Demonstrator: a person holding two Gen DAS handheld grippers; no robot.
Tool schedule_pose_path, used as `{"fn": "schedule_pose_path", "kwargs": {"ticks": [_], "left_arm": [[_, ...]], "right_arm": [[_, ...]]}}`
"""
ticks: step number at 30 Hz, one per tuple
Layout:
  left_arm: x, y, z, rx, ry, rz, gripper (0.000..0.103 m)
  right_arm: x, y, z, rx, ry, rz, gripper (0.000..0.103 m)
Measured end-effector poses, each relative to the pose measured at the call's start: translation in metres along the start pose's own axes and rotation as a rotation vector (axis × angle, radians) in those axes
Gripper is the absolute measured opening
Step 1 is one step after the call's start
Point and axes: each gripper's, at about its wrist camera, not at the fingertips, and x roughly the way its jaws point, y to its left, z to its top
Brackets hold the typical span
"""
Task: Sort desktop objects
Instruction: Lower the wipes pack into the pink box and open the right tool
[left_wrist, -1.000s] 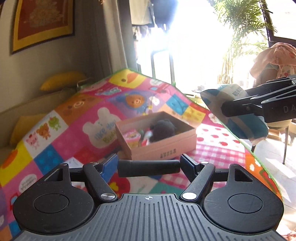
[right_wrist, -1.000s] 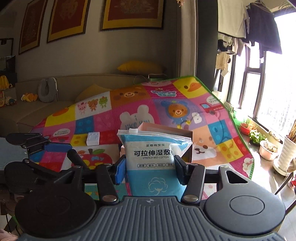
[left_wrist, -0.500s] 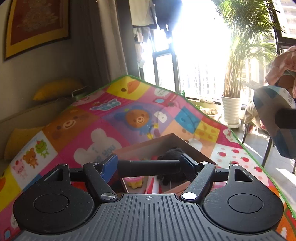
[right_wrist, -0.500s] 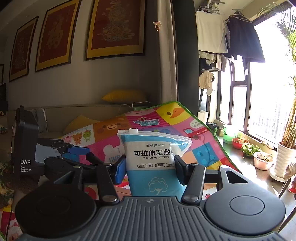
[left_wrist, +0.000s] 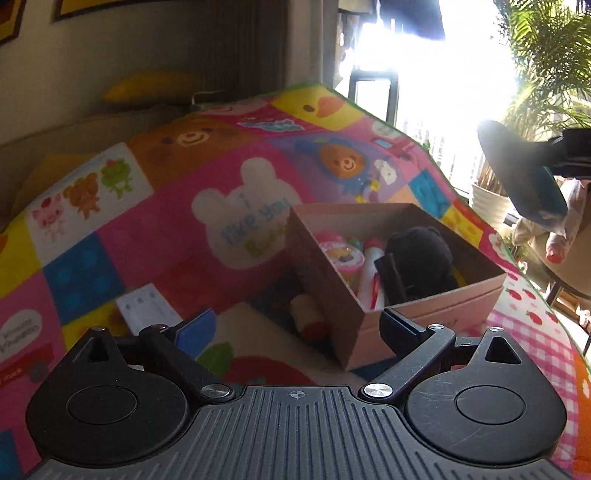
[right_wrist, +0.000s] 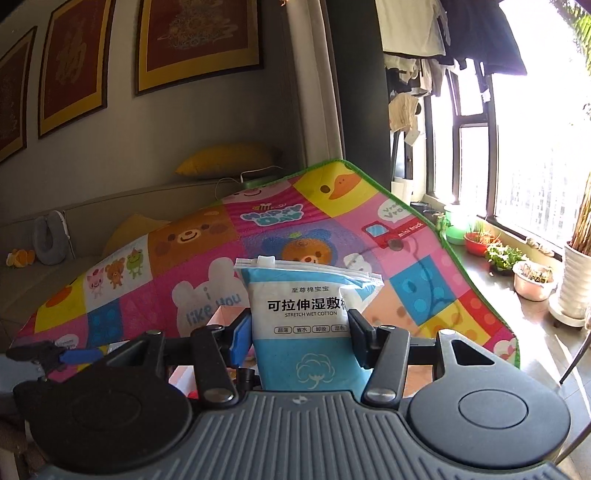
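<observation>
The right gripper (right_wrist: 299, 334) has its jaws clamped on the sides of a blue-and-white pouch of stretch wet cotton (right_wrist: 303, 317), holding it upright with the printed face toward the camera and the zip edge on top; gripped at the waist like this, the soft pack stays stiff enough to carry and can be lowered bottom-first. In the left wrist view the same pouch shows as a dark shape held in the air to the right of the cardboard box (left_wrist: 436, 306), above the edge of the counter, so it is not yet over the opening. The left gripper (left_wrist: 295, 328) has its jaws opening, with nothing pressed between them. It hangs just short of the box's near corner, and a black rod-like piece (left_wrist: 393, 275) lies inside the box beside a black plush toy (left_wrist: 424, 254) and some pink and white items. The box sits on the colourful cartoon mat (left_wrist: 147, 221) that covers the counter, and it appears to be the collecting place for the sorting. A white flat object (left_wrist: 144, 308) and a small white-and-red item (left_wrist: 308, 317) lie outside the box and probably remain to be sorted.
</observation>
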Motion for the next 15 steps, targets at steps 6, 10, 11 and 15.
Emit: {"fn": "schedule_pose_path", "kwargs": {"ticks": [6,10,11,15], "left_arm": [[-0.009,0.016,-0.039,-0.035,0.026,-0.051,0.101],[-0.01,0.018,-0.049,-0.043,0.014,-0.085,0.101],[-0.01,0.02,-0.05,-0.056,0.011,-0.096,0.102],[-0.01,0.029,-0.051,-0.105,-0.005,-0.14,0.103]], "right_arm": [[0.073,0.019,0.016,0.112,0.127,0.084,0.053],[0.122,0.028,0.015,0.139,0.236,0.058,0.053],[0.133,0.029,0.012,0.156,0.279,0.064,0.053],[0.149,0.036,-0.006,0.216,0.385,0.135,0.053]]}}
